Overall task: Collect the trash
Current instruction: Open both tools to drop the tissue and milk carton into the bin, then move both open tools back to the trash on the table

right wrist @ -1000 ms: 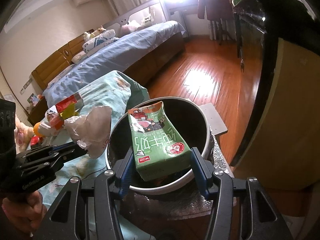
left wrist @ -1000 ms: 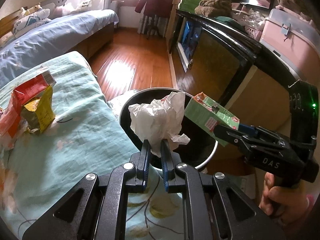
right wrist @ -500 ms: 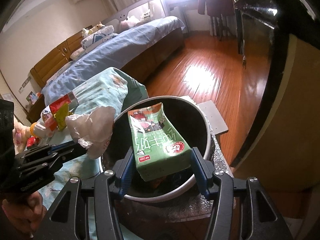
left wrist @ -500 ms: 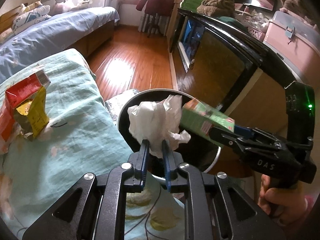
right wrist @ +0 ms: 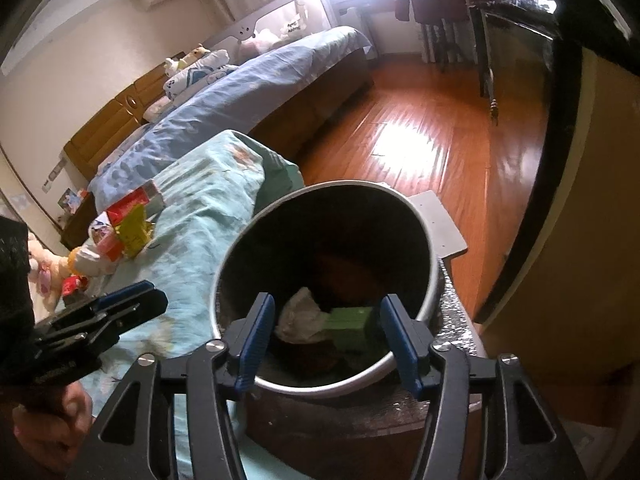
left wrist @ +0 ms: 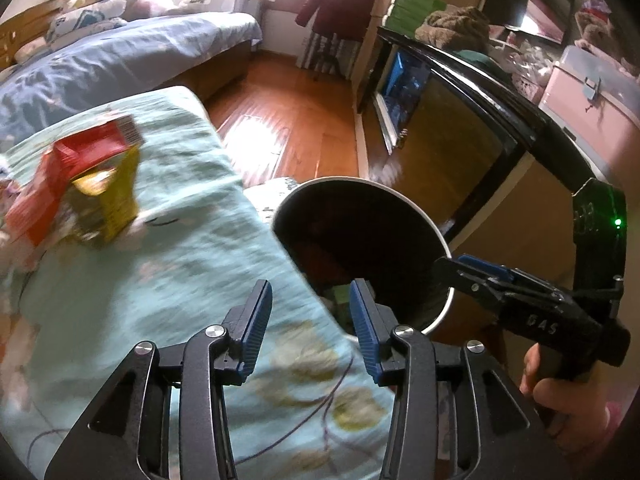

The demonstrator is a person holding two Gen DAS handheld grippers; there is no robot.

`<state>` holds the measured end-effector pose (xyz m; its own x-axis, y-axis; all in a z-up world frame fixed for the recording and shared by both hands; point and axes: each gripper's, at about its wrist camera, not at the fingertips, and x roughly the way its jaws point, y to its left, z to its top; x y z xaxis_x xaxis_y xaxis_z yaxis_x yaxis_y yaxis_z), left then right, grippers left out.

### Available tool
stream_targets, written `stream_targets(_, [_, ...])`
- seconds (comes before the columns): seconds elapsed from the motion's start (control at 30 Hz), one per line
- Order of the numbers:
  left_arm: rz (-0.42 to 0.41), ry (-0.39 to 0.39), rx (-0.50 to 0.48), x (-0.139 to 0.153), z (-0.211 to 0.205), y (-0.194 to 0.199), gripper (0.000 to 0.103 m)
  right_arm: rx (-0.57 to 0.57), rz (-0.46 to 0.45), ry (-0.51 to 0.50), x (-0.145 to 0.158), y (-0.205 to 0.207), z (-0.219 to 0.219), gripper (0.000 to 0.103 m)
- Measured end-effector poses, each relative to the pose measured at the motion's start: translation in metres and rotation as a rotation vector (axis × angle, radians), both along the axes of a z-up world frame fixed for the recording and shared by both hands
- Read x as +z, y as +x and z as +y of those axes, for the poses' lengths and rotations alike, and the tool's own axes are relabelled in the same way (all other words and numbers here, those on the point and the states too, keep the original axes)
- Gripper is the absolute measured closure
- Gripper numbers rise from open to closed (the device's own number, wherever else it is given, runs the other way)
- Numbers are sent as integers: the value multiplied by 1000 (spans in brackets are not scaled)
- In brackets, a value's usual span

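Observation:
A round black trash bin with a pale rim (right wrist: 430, 264) stands beside the bed; it also shows in the left wrist view (left wrist: 434, 232). Inside it lie a crumpled white tissue (right wrist: 300, 316) and a green milk carton (right wrist: 352, 322). My right gripper (right wrist: 327, 334) is open and empty just above the bin's near rim. My left gripper (left wrist: 310, 316) is open and empty over the teal bedspread (left wrist: 180, 248) at the bin's left edge. A red carton (left wrist: 60, 172) and a yellow packet (left wrist: 108, 200) lie on the bedspread to the left, also seen in the right wrist view (right wrist: 128, 224).
A black glass-fronted cabinet (left wrist: 460, 128) stands right of the bin. Wooden floor (right wrist: 424, 148) lies beyond. A blue-covered bed (right wrist: 248, 92) is at the back. A flat grey board (right wrist: 440, 224) sits behind the bin. Soft toys and packets (right wrist: 52, 272) lie far left.
Both grippers opened. The tissue dropped from the left gripper and the green carton from the right; both now lie in the bin. The left gripper swung left.

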<state>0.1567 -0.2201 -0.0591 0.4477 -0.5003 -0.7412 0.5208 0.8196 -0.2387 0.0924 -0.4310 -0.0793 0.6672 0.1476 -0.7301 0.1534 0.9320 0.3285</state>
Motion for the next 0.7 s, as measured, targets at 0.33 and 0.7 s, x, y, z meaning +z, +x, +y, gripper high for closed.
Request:
stream_targets(0.33, [12, -39, 126, 1, 59, -10, 61, 93, -28, 30, 12, 6, 47, 34])
stream_targets(0.7, [8, -62, 253, -3, 121, -19, 61, 187, -27, 43, 13, 17, 100, 28])
